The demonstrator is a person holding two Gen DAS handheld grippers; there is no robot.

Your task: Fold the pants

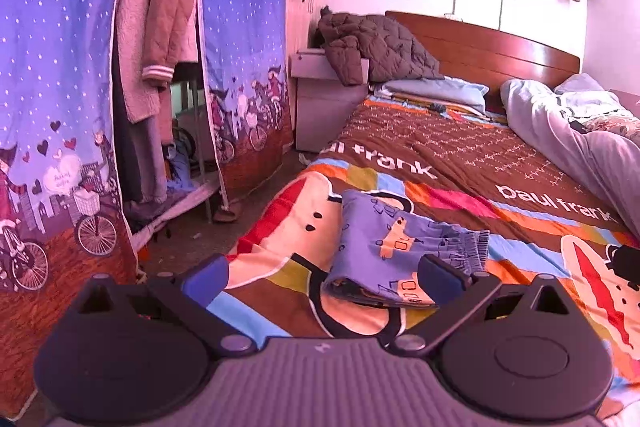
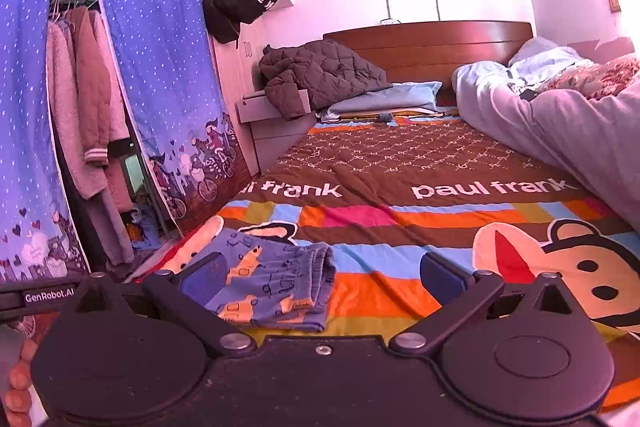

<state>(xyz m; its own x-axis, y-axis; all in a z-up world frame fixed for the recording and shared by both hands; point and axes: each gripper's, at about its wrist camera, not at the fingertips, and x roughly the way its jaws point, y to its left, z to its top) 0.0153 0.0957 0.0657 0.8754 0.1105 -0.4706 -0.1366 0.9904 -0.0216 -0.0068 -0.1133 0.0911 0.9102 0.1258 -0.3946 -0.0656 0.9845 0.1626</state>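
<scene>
The blue pants (image 1: 394,247) with orange car prints lie folded into a small stack on the colourful bedspread (image 1: 460,183), waistband to the right. My left gripper (image 1: 322,277) is open above the near edge of the bed; its right fingertip overlaps the pants' near right corner in the view, and nothing is held. In the right wrist view the same folded pants (image 2: 272,279) lie low left. My right gripper (image 2: 322,279) stands open, its left fingertip in front of the pants' left part, its right one over bare bedspread.
A rumpled grey quilt (image 2: 560,123) fills the bed's right side. A dark quilted jacket (image 2: 320,75) and a blue pillow (image 2: 384,99) lie by the wooden headboard (image 2: 432,43). A blue fabric wardrobe (image 1: 56,87) with hanging coats stands left of the bed.
</scene>
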